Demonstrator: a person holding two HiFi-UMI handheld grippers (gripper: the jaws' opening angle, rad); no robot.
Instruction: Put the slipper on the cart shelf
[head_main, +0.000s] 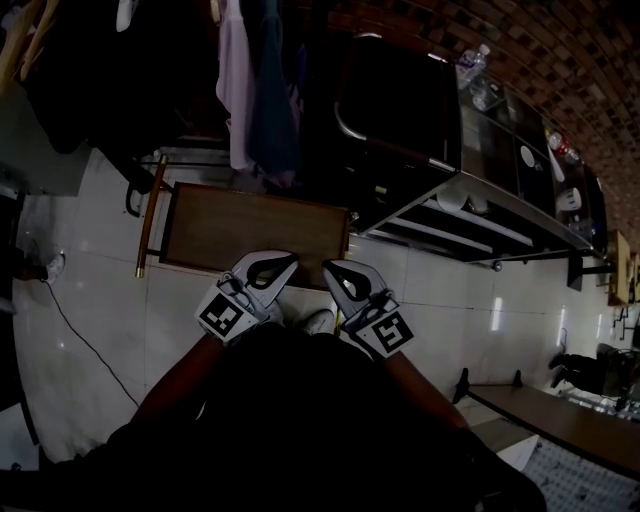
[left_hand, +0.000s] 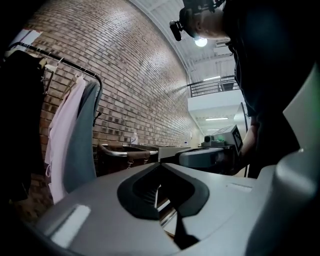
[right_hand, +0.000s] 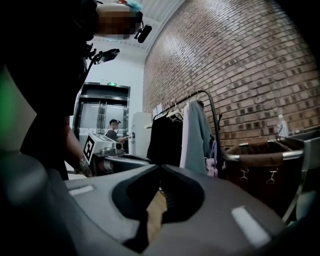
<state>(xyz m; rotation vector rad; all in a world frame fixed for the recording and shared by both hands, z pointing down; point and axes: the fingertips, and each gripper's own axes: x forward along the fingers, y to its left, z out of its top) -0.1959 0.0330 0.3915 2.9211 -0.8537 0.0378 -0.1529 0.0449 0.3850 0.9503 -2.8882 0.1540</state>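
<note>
Head view: left gripper (head_main: 288, 260) and right gripper (head_main: 328, 268) both closed, holding nothing; pale slipper (head_main: 450, 200), hard to make out, on cart shelf (head_main: 470, 228); ahead-right of right gripper, well apart.

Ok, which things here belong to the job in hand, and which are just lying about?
Job: cart shelf; left tool and right tool, both shut, empty; slipper not clearly seen.
Lying about: hanging clothes, wooden board, bottles.
</note>
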